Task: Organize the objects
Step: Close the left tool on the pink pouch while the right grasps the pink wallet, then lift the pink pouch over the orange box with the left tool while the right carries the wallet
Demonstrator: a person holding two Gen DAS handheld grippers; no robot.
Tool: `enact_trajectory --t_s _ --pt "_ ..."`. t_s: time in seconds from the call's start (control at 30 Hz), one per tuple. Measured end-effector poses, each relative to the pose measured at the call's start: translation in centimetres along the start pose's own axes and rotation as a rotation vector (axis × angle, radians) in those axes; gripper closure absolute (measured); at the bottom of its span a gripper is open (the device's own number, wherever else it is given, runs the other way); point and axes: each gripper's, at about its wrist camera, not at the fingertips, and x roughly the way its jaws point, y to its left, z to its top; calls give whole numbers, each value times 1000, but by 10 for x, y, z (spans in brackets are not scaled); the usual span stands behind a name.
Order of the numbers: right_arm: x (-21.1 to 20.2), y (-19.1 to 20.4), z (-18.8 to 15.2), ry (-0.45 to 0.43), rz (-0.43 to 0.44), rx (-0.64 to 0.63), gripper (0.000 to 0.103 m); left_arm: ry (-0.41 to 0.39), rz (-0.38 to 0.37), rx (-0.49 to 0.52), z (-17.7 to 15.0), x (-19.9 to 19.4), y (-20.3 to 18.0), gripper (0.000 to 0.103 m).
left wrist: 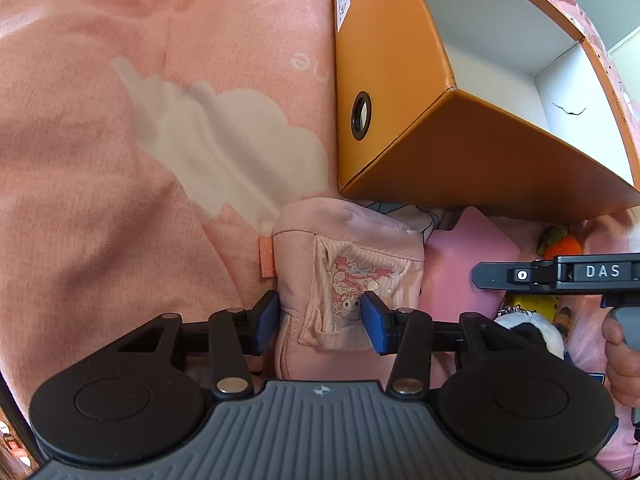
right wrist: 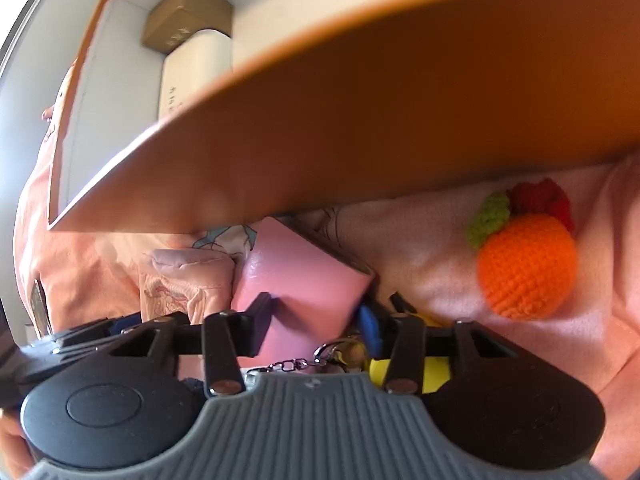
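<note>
My left gripper (left wrist: 320,314) is shut on a pale pink fabric pouch (left wrist: 344,268) with a cartoon print, which stands on the pink bedspread (left wrist: 120,160) just below the orange box (left wrist: 440,140). My right gripper (right wrist: 314,320) has its jaws around a flat pink wallet (right wrist: 304,276), with both blue pads against its sides. The pouch also shows in the right wrist view (right wrist: 188,280), left of the wallet. The wallet shows in the left wrist view (left wrist: 468,264), right of the pouch. The orange box (right wrist: 360,120) looms close above the right gripper.
A crocheted orange fruit (right wrist: 528,264) lies on the bedspread at right. A yellow toy (right wrist: 400,372) on a metal keychain (right wrist: 296,362) sits under the right gripper. A white plush (left wrist: 532,332) lies by the wallet. A brown carton (right wrist: 188,16) and white box (right wrist: 196,72) stand inside the orange box.
</note>
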Motion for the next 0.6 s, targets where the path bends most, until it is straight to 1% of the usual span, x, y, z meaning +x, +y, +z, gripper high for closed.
enact_trajectory --t_s 0.07,0.1,0.13,0.17,0.23,0.3,0.33,0.4,0.5,0.6 --pt "-11 6 -4 -29 -4 -32 71 -10 0 1 0 -2 -1 55" --pt "-17 11 -6 -44 5 -50 75 -15 1 5 0 -3 -1 58" --pt "-23 17 -9 -59 5 -72 78 -20 2 6 -1 -4 -1 61" --pt "-28 25 -13 -76 6 -102 80 -23 1 7 -1 -6 -1 62" --pt "-34 38 -18 -103 32 -145 83 -29 3 14 -2 -9 -1 67" --pt "-35 48 -21 -116 54 -167 83 -35 5 18 -3 -12 -1 70" --pt "-32 53 -22 -118 49 -180 82 -40 6 21 -4 -13 -1 72" --pt "-25 59 -24 -117 15 -189 79 -56 0 21 -6 -18 -2 75" --pt "-17 69 -30 -133 -58 -218 78 -97 -10 38 -13 -27 -3 79" --pt "-24 74 -35 -167 -71 -243 81 -135 -17 39 -20 -36 -2 81"
